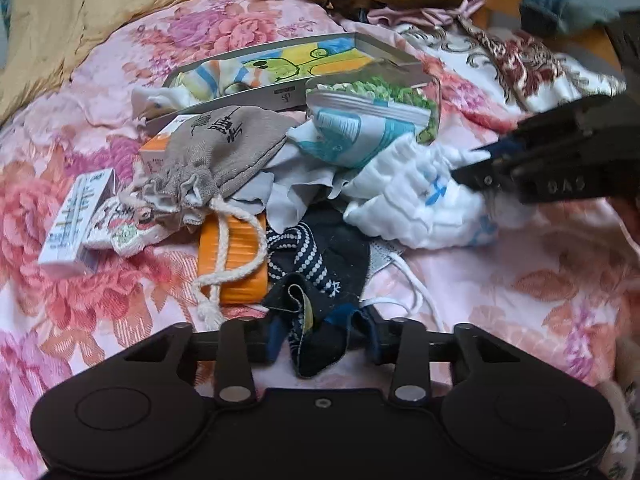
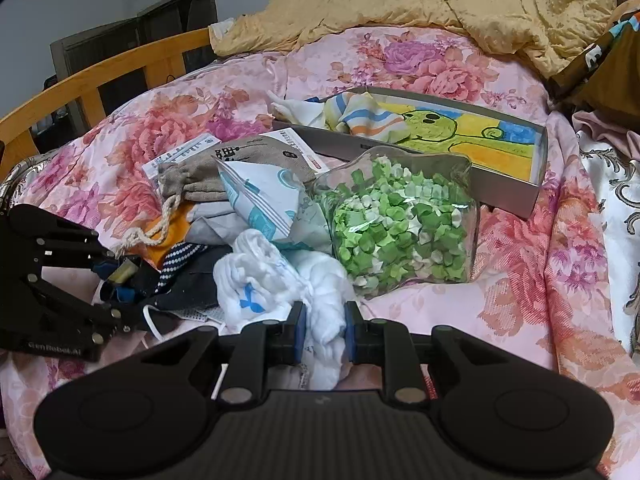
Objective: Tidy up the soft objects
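Now both grippers have a piece of the pile on the bed. At the bottom centre of the right wrist view the right gripper has its jaws closed on a fold of the white cloth, the blue pads pressing it from both sides; the rest of the cloth bunches up and to the left of the jaws, toward the heap. In the left wrist view the left gripper sits at the bottom centre with its jaws closed on the near end of the dark sock, whose long axis runs from the jaws upward into the pile, dotted band in the middle. The likely goal, the box with the yellow and green drawing inside, lies beyond the pile in the upper right of the right view and already holds a striped cloth. I judge the coming move to turn on this: the box lies ahead and right of the right jaws, past the bag of green paper bits, so the right hand is nearer and must lift its cloth over that bag. Readable writing is scarce: "GenRobot.AI" on the left gripper's body at the lower left of the right view, and dark characters on the grey pouch that I cannot read.
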The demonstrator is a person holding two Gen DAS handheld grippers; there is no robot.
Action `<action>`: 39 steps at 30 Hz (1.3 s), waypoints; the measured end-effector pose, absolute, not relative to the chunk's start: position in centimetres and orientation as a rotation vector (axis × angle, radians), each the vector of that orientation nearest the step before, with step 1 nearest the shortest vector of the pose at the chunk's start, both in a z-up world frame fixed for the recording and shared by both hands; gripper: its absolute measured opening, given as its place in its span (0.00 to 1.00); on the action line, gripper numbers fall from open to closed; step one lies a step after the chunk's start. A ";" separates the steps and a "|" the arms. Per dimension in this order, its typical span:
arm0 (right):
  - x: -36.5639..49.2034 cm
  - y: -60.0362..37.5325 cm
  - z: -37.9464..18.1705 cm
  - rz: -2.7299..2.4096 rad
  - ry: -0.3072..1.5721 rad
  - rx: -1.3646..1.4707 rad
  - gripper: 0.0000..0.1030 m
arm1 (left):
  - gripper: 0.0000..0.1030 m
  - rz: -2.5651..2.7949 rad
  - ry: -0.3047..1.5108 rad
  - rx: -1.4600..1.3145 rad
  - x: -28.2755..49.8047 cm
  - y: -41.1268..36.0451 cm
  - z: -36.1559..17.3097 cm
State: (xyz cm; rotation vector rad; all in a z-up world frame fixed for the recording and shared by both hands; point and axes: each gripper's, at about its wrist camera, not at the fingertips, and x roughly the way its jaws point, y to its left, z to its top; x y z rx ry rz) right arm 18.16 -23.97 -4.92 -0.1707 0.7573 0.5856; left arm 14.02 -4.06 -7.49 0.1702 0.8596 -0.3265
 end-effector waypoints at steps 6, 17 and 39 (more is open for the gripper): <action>17.9 -24.3 -4.9 0.617 0.769 -0.158 0.21 | 0.16 -0.374 0.833 0.171 13.2 -4.5 -7.0; 17.1 -25.1 -4.2 0.657 0.785 -0.182 0.21 | 0.11 -0.596 0.860 0.101 11.1 -5.4 -6.3; 17.1 -23.9 -4.5 0.696 0.813 -0.125 0.66 | 0.51 -0.337 0.857 -0.108 15.3 -2.0 -6.7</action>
